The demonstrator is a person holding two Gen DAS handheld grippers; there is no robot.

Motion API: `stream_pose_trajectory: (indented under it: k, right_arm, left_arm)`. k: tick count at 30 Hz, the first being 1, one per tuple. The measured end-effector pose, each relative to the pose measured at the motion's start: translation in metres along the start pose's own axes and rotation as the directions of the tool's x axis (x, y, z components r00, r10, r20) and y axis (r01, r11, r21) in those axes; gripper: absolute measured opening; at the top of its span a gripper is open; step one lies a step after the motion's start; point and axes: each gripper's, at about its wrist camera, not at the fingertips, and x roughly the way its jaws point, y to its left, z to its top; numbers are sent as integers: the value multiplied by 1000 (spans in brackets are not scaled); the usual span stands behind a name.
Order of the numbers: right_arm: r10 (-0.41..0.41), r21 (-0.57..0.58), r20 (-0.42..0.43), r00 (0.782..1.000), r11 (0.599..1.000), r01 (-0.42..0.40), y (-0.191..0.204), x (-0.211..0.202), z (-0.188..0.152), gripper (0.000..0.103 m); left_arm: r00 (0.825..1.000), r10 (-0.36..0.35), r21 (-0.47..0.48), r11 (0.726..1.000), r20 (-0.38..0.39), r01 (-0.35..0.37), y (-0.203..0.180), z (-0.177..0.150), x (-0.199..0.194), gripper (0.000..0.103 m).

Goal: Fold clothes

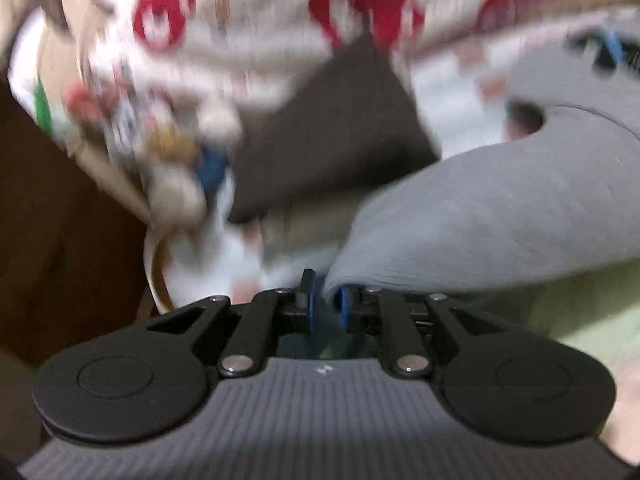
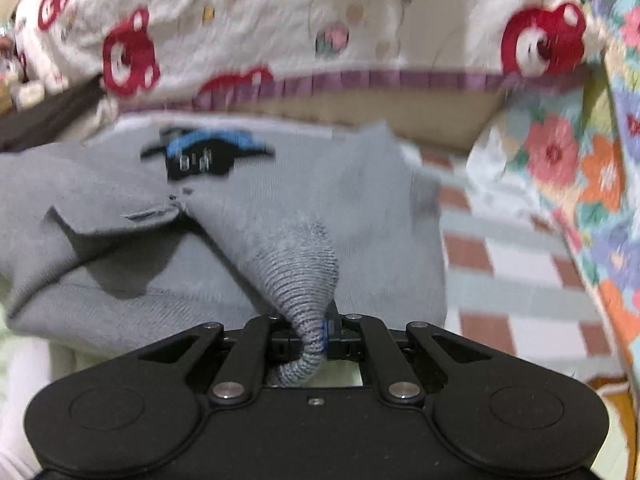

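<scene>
The grey sweater [image 2: 224,216] is lying crumpled on the checked sheet [image 2: 520,264], its ribbed cuff [image 2: 304,280] being pinched tight by the right gripper [image 2: 320,336]. The left gripper [image 1: 326,304], fingers nearly together, is nipping the sweater's hem. A bear-print quilt [image 2: 280,32] is crowding in behind, a floral blanket [image 2: 592,168] flanking it.

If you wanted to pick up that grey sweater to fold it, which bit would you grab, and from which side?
The ribbed cuff, most likely. It is a narrow, thick band that bunches between two fingers, and the right gripper is shut on it, coming in from the near edge. The broad grey sweater body lies too flat to pinch easily.
</scene>
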Motion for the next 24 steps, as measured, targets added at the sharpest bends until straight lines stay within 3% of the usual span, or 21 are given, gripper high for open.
stream_pose_trajectory:
  k: [3,8,10,14,16,18,20,21,24]
  right_arm:
    - [-5,-24,-24,1000,1000,4,2,5,-4,6]
    - [-14,-63,-64,998,998,10,6,14,-12,6]
    - [-18,-79,-80,997,997,11,7,17,-15,6]
    - [-23,-104,-111,994,994,12,9,24,-21,6]
    - [11,-33,-128,992,999,-15,1,26,-26,6]
    - [46,39,-143,989,998,-41,-8,29,-31,7]
    - [69,82,-154,986,995,-56,-15,31,-33,8]
    - [73,89,-158,985,994,-59,-17,31,-33,14]
    - [61,46,-161,985,997,-54,-16,29,-34,21]
  left_arm:
    - [991,-100,-147,985,-91,86,15,-17,10,15]
    - [1000,22,-78,997,14,-21,9,1,-24,21]
    - [999,-5,-113,994,42,9,9,15,-39,21]
    - [991,-13,-114,993,134,28,-14,33,-69,52]
    - [984,-28,-109,993,175,48,-28,40,-82,54]
    - [976,-100,-103,987,192,121,-47,46,-88,55]
    - [957,-227,-92,965,184,246,-68,57,-88,55]
    - [941,-288,-67,950,178,304,-81,62,-88,55]
    - [875,-459,62,888,153,455,-130,76,-91,58]
